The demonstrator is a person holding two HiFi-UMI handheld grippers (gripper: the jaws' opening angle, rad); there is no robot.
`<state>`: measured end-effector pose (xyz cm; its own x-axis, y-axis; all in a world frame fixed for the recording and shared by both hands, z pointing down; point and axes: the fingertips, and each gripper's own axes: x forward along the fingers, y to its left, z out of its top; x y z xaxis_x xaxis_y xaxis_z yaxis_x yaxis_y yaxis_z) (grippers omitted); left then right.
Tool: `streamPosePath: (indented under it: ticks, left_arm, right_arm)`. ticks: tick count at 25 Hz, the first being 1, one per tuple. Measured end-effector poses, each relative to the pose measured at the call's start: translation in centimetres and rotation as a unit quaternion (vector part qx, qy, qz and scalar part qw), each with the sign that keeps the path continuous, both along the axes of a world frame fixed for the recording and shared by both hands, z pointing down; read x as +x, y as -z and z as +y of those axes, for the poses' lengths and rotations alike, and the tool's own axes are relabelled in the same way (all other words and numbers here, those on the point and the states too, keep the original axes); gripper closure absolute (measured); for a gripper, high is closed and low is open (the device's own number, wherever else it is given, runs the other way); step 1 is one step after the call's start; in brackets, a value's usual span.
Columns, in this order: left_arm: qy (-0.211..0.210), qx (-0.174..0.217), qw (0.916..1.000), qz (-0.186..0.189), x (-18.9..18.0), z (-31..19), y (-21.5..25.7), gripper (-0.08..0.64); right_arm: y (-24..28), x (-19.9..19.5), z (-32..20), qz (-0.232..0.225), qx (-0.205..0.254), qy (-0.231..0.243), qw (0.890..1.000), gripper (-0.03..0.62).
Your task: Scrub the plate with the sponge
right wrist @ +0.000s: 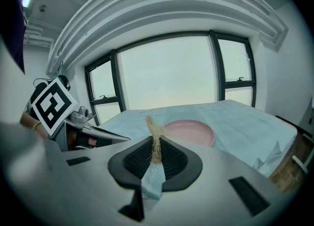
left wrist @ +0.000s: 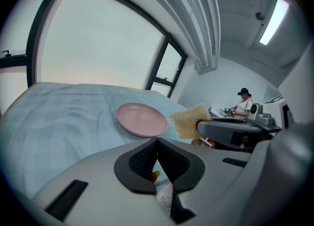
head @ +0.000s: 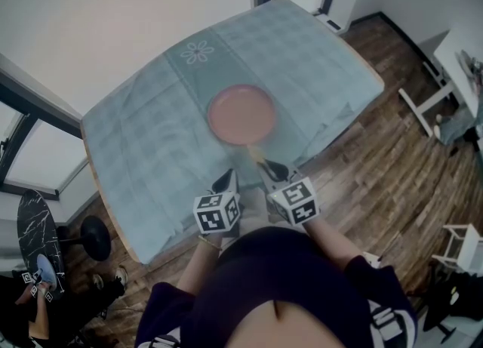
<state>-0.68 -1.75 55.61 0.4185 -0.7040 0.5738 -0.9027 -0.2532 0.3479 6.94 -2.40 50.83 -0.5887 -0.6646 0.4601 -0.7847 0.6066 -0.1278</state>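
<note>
A wooden floor [head: 392,165] lay around a desk [head: 136,135] set beside tall windows [right wrist: 169,75]. A pale blue checked cloth [head: 302,60] with a white flower motif [head: 198,52] covered the desktop and hung over its edges. The person holding the grippers stood at the near edge in a dark top [head: 279,286], both grippers held close in front of the body.

A round pink plate [head: 241,115] sat flat on the cloth near the middle of the desk, with nothing on it. It showed in the left gripper view [left wrist: 142,119] and in the right gripper view [right wrist: 189,132] as well.

The left gripper [head: 226,180] hovered at the near edge of the desk, short of the plate, with its marker cube [head: 217,213] facing up. Its own view showed its jaws [left wrist: 157,144] meeting at the tips with nothing clamped between them.

The right gripper [head: 272,169], just beside it, carried its own cube [head: 296,201] and pointed toward the plate. Its jaws [right wrist: 156,144] were pinched tight on a thin, coarse, straw-coloured sponge [right wrist: 155,137], which stuck up and forward past the jaw tips. From the left gripper the sponge [left wrist: 189,120] appeared as a rough, flat piece beside the plate's rim; in the head view it [head: 255,154] lay at the plate's near edge, though whether it touched the plate was not clear.
</note>
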Motion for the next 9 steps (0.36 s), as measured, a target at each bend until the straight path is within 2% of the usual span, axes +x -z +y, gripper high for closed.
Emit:
streamPosePath:
  ticks: [9]
  left_arm:
    - [-0.004,-0.002,1.0000,0.001,0.29,-0.31,-0.18,0.551]
  right_arm:
    - [-0.29,-0.03,-0.11,0.006,-0.002,0.005,1.000,0.551]
